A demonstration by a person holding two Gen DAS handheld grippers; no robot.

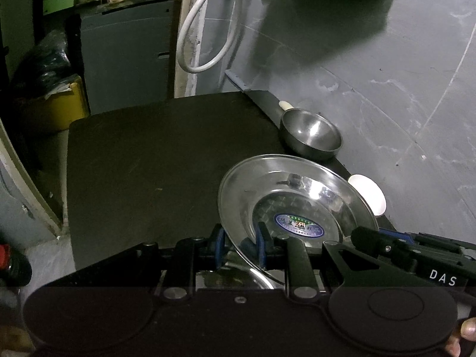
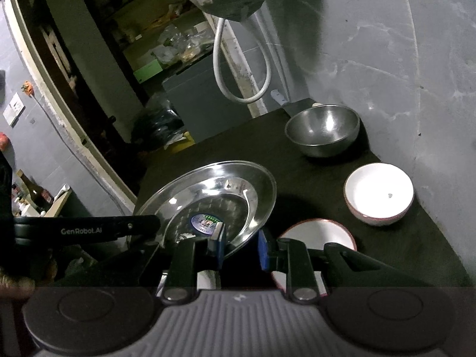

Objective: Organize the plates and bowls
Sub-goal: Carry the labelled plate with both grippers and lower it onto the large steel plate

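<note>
The left gripper (image 1: 240,245) and the right gripper (image 2: 240,248) each clamp opposite rims of the round shiny steel plate with a blue sticker (image 2: 214,196), holding it tilted above the dark table (image 2: 297,175). At one o'clock from the plate sits the round steel bowl (image 2: 322,129); at three o'clock, the white bowl with a reddish rim (image 2: 379,193). A second white bowl (image 2: 321,233) lies partly hidden beneath the right gripper.
</note>
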